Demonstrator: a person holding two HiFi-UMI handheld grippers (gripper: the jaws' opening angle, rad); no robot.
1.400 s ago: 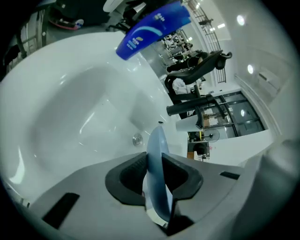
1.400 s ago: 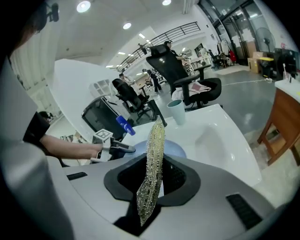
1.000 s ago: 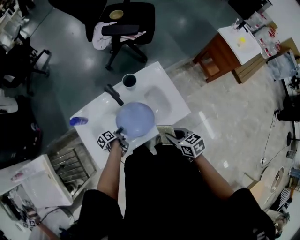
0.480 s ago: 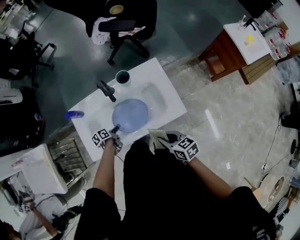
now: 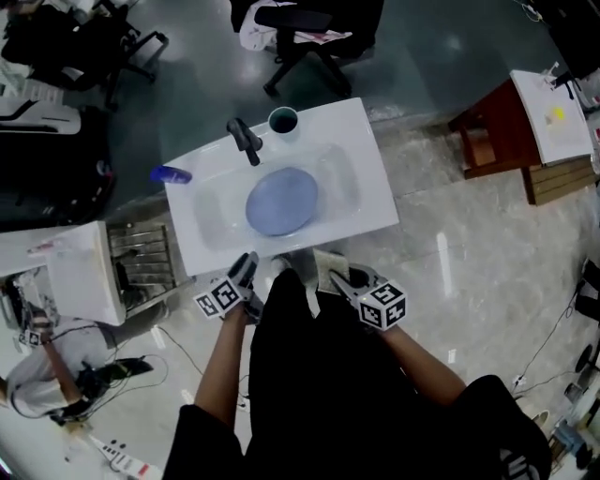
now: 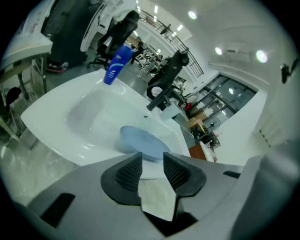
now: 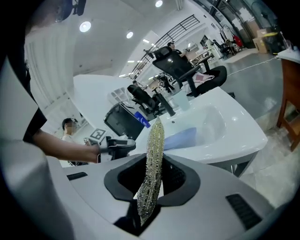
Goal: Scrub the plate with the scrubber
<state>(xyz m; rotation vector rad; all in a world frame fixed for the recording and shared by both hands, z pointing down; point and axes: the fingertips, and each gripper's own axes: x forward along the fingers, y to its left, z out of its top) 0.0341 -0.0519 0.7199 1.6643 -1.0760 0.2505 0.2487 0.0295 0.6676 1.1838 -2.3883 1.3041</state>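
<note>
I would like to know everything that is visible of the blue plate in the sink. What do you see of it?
The plate is round, pale blue and plain, with a smooth, slightly glossy surface; whether it is plastic or ceramic I cannot tell. It looks whole and lies in the basin of the white sink, in front of the black faucet. Only the basin touches it: nothing lies on it and no tool is on it.

white sink, blue plate inside, cup, bottle

white sink with black faucet, blue bottle and cup on its rim; office chair beyond
</note>
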